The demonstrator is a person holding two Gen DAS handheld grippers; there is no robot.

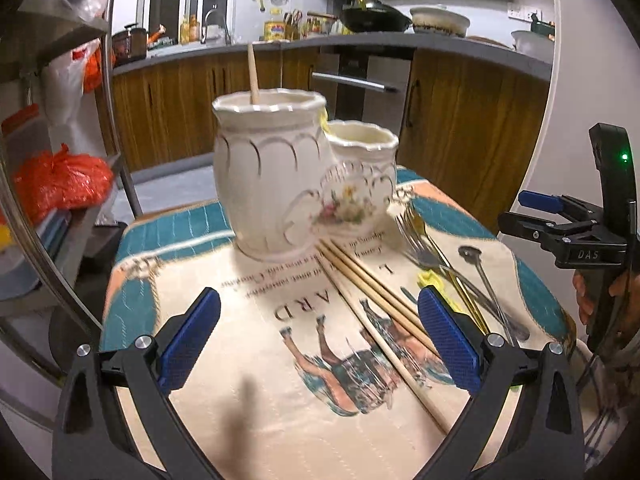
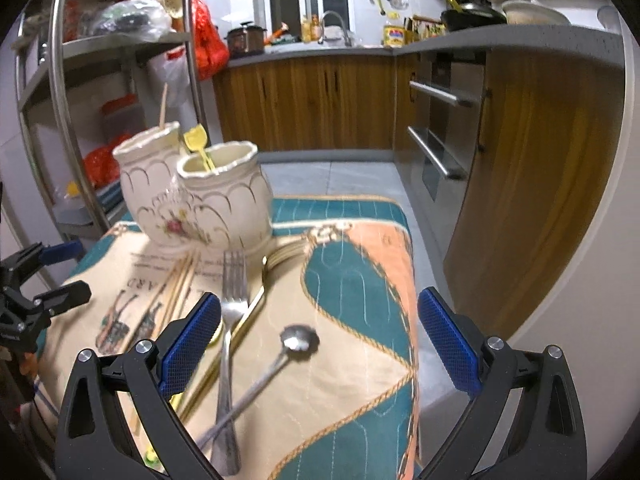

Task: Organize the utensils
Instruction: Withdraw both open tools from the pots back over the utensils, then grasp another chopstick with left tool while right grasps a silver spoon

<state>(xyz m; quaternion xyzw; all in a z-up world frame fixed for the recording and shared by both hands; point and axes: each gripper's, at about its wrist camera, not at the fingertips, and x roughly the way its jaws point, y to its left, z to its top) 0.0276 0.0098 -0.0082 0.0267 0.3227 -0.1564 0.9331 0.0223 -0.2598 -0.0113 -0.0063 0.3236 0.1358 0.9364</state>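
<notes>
A cream two-pot ceramic holder (image 1: 288, 176) stands on the patterned cloth; it also shows in the right wrist view (image 2: 200, 196). One chopstick (image 1: 253, 74) stands in the taller pot. A yellow utensil (image 2: 198, 142) stands in the shorter pot. Loose chopsticks (image 1: 376, 304) lie in front of the holder. A silver fork (image 2: 230, 312), a gold utensil (image 2: 244, 316) and a silver spoon (image 2: 298, 340) lie on the cloth. My left gripper (image 1: 320, 336) is open above the chopsticks. My right gripper (image 2: 320, 336) is open above the spoon and fork; it also shows in the left wrist view (image 1: 536, 212).
The cloth-covered table (image 2: 360, 280) ends at the right, above the floor. A metal shelf rack (image 2: 60, 80) with bags stands to the left. Wooden kitchen cabinets (image 2: 312, 100) and an oven (image 2: 440, 136) lie beyond.
</notes>
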